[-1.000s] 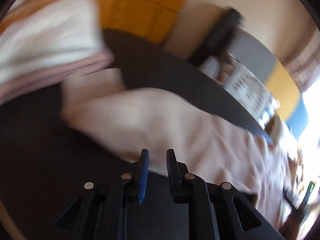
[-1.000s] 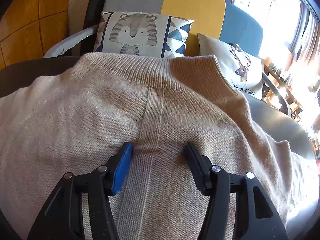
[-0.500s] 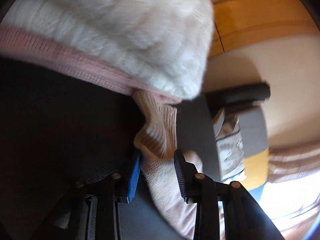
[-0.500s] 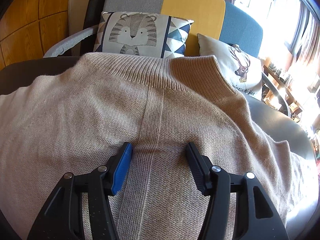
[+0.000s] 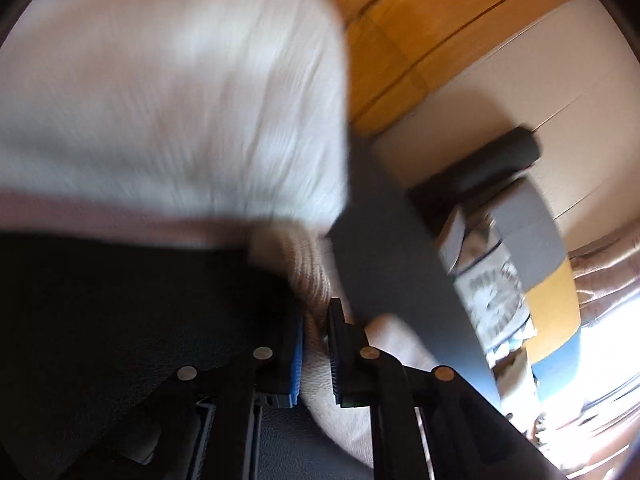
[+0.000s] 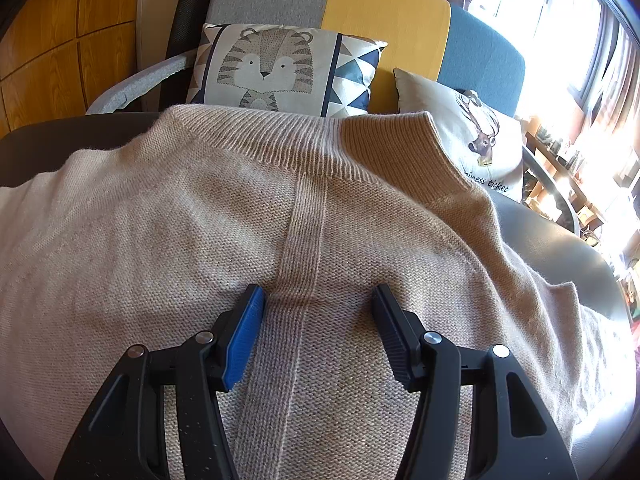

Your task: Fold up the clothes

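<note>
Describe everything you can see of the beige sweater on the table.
The beige sweater is a fine knit with a ribbed high collar and a raised band down its middle. It lies spread flat on the dark table, collar toward the cushions. The right claw stands open, straddling that band. The left claw is closing on a ribbed cuff.

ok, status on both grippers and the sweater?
Left gripper closing on beige sweater's cuff. Right gripper open, on sweater body. White folded garment crowds left.

sweaters: 1 | cushions: 2 | tongs: 2
</note>
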The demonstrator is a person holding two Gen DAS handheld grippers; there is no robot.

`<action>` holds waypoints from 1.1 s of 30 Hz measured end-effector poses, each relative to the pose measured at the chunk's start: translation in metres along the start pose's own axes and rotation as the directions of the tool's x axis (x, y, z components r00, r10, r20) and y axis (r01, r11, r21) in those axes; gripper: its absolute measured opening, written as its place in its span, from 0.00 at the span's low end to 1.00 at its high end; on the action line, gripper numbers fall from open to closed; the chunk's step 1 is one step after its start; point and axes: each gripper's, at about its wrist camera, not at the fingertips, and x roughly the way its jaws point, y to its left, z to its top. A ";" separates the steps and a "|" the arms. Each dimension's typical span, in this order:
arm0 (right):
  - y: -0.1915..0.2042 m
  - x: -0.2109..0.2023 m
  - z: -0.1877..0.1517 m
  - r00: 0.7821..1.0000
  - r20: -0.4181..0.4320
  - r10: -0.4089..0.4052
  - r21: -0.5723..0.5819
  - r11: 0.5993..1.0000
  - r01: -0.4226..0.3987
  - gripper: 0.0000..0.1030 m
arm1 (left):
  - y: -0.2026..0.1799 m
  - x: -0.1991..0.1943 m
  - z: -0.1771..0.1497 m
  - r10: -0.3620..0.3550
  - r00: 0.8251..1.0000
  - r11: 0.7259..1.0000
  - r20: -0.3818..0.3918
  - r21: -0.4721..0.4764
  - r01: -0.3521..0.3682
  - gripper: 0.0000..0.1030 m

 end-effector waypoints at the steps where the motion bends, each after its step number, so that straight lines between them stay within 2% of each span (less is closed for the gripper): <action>1: 0.000 0.000 0.000 1.000 0.000 0.000 0.000 1.000 0.000 0.58 | -0.006 -0.012 -0.001 0.016 0.998 0.998 0.054 0.052 -0.019 0.10; 4: 0.001 0.000 0.000 1.000 0.000 -0.003 -0.002 1.000 0.003 0.58 | -0.023 -0.036 -0.007 0.073 0.979 0.974 0.189 0.199 -0.111 0.10; 6: 0.001 0.000 -0.001 1.000 0.001 -0.003 -0.001 1.000 0.003 0.58 | -0.023 -0.034 -0.011 0.142 0.967 0.953 0.212 0.234 -0.192 0.11; 8: 0.001 0.000 0.000 1.000 0.001 -0.003 -0.001 1.000 0.003 0.58 | -0.013 -0.017 -0.014 0.231 0.961 0.938 0.153 0.228 -0.262 0.12; 10: 0.001 0.000 0.000 1.000 0.000 -0.001 0.001 1.000 0.001 0.58 | 0.006 -0.007 -0.015 0.272 0.959 0.940 0.079 0.190 -0.283 0.13; 13: 0.001 -0.001 0.001 1.000 0.000 0.000 0.003 1.000 0.000 0.58 | 0.027 -0.015 -0.023 0.258 0.965 0.963 0.055 0.069 -0.261 0.16; 16: 0.000 -0.001 0.002 1.000 0.000 0.001 0.003 1.000 -0.001 0.58 | 0.040 -0.033 -0.030 0.246 0.964 0.969 0.095 -0.027 -0.245 0.16; 20: -0.001 -0.001 0.002 1.000 0.000 0.003 0.006 1.000 -0.003 0.58 | 0.035 -0.061 -0.037 0.286 0.931 0.958 0.227 -0.084 -0.274 0.16; 22: -0.001 -0.001 0.002 1.000 0.000 0.003 0.006 1.000 -0.003 0.58 | 0.024 -0.072 -0.035 0.281 0.914 0.960 0.292 -0.106 -0.261 0.16; 24: 0.000 -0.001 0.002 1.000 0.000 0.003 0.006 1.000 -0.003 0.58 | 0.013 -0.082 -0.029 0.253 0.908 0.967 0.335 -0.109 -0.229 0.16; 25: 0.000 -0.001 0.002 1.000 0.000 0.003 0.006 1.000 -0.003 0.58 | 0.006 -0.084 -0.024 0.229 0.910 0.973 0.345 -0.097 -0.208 0.16; 27: 0.000 -0.001 0.002 1.000 0.000 0.002 0.005 1.000 -0.002 0.58 | -0.027 -0.060 -0.012 0.143 0.943 0.989 0.299 -0.017 -0.145 0.17; 29: -0.001 -0.001 0.002 1.000 0.001 0.002 0.006 1.000 -0.002 0.58 | -0.074 -0.027 -0.025 0.051 0.981 0.992 0.188 0.108 -0.072 0.17; 30: -0.001 -0.001 0.002 1.000 0.001 0.003 0.006 1.000 -0.003 0.58 | -0.098 -0.011 -0.036 0.008 0.993 0.985 0.119 0.173 -0.029 0.17; 31: -0.001 -0.001 0.002 1.000 0.001 0.004 0.007 1.000 -0.004 0.58 | -0.123 0.006 -0.048 -0.030 0.998 0.972 0.047 0.234 0.018 0.17; 33: -0.001 -0.001 0.002 1.000 0.001 0.006 0.009 1.000 -0.006 0.58 | -0.172 0.033 -0.084 -0.092 0.990 0.930 -0.102 0.347 0.122 0.17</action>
